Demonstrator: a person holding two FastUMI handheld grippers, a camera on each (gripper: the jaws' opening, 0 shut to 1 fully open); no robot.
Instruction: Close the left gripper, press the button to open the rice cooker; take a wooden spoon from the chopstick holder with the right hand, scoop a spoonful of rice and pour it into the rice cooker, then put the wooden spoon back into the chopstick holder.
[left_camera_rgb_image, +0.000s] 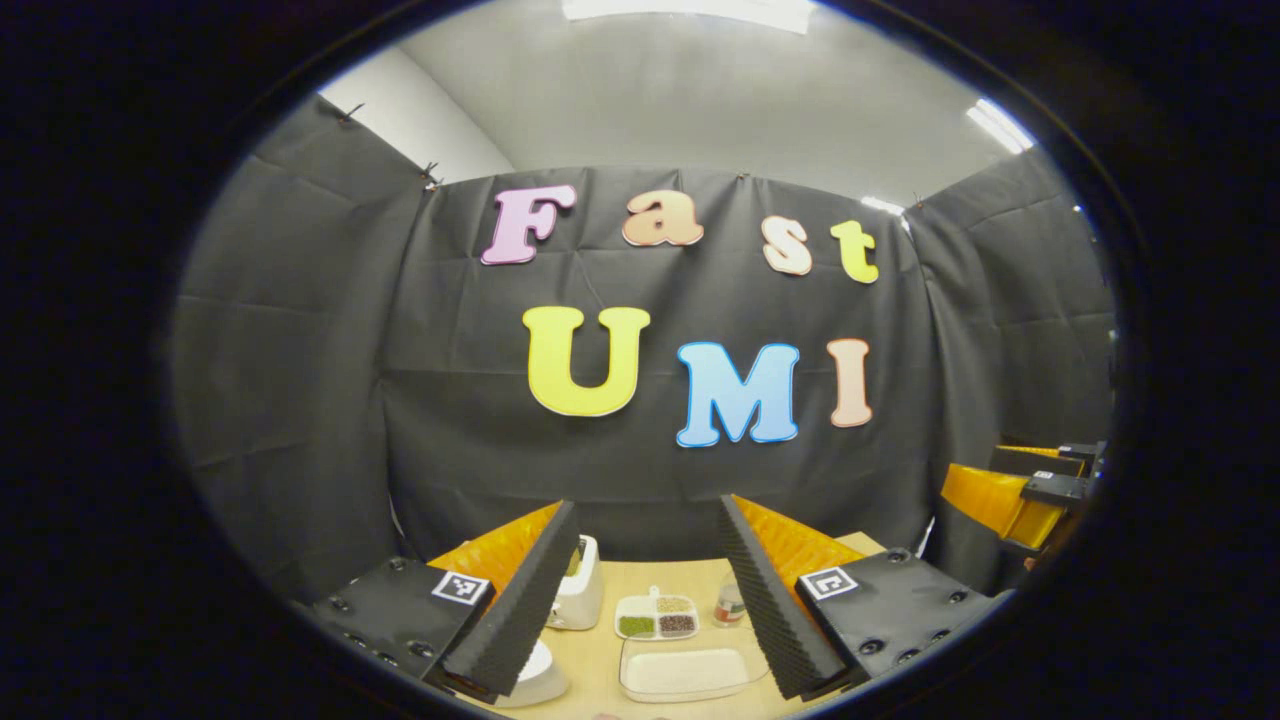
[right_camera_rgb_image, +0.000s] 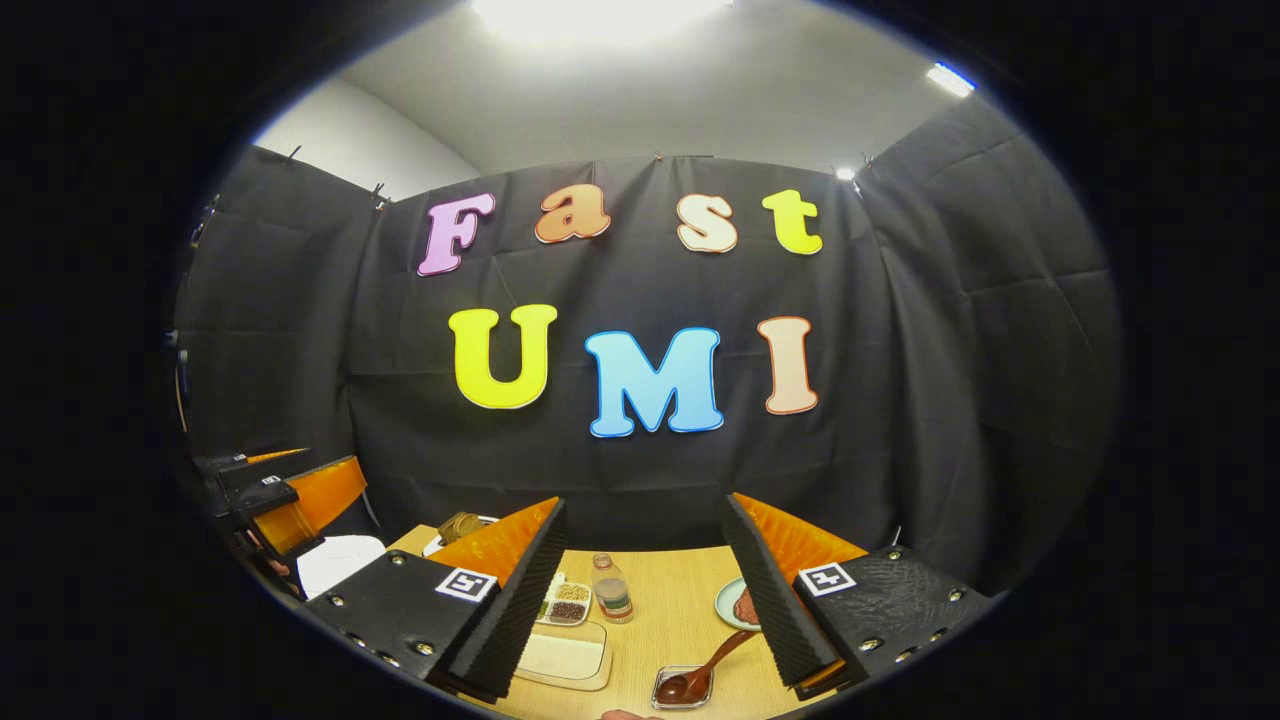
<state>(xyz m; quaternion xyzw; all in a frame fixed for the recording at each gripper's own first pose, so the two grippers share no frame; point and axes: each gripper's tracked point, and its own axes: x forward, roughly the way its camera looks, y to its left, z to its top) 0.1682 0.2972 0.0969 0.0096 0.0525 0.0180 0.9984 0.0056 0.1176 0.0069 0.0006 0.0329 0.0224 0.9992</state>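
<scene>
Pale wood forms the worktop (left_camera_rgb_image: 690, 600) in the left gripper view, where the left gripper (left_camera_rgb_image: 648, 600) hangs above it with its two fingers spread wide apart and nothing between them. Past the left finger stands a white appliance (left_camera_rgb_image: 580, 598), and a rounded white body, likely the rice cooker (left_camera_rgb_image: 535, 680), sits low beside that finger's tip, partly hidden by it. Between the fingers lies a white divided tray (left_camera_rgb_image: 657, 615) with small heaps of green, tan and dark grains in its compartments. Just nearer the camera sits a clear rectangular tray of white rice (left_camera_rgb_image: 685, 672). A small bottle (left_camera_rgb_image: 730, 603) stands just beside the right finger. At the far right edge the right gripper (left_camera_rgb_image: 1030, 490) is held up, well apart from the worktop things; whether its fingers stand open from here cannot be told.

In the right gripper view, the right gripper (right_camera_rgb_image: 645, 610) also has its fingers held wide apart, gripping nothing. Between them stand the small bottle (right_camera_rgb_image: 611, 590), the divided tray (right_camera_rgb_image: 567, 603) and the rice tray (right_camera_rgb_image: 562, 658), both trays partly behind the left finger. A wooden spoon (right_camera_rgb_image: 705, 672) rests with its bowl in a small clear square dish (right_camera_rgb_image: 680, 688), its handle slanting up toward the right finger. A pale green plate (right_camera_rgb_image: 732, 603) with something reddish on it lies beside that finger. The left gripper (right_camera_rgb_image: 290, 500) shows at the left edge, above a white rounded shape (right_camera_rgb_image: 335, 562).
</scene>
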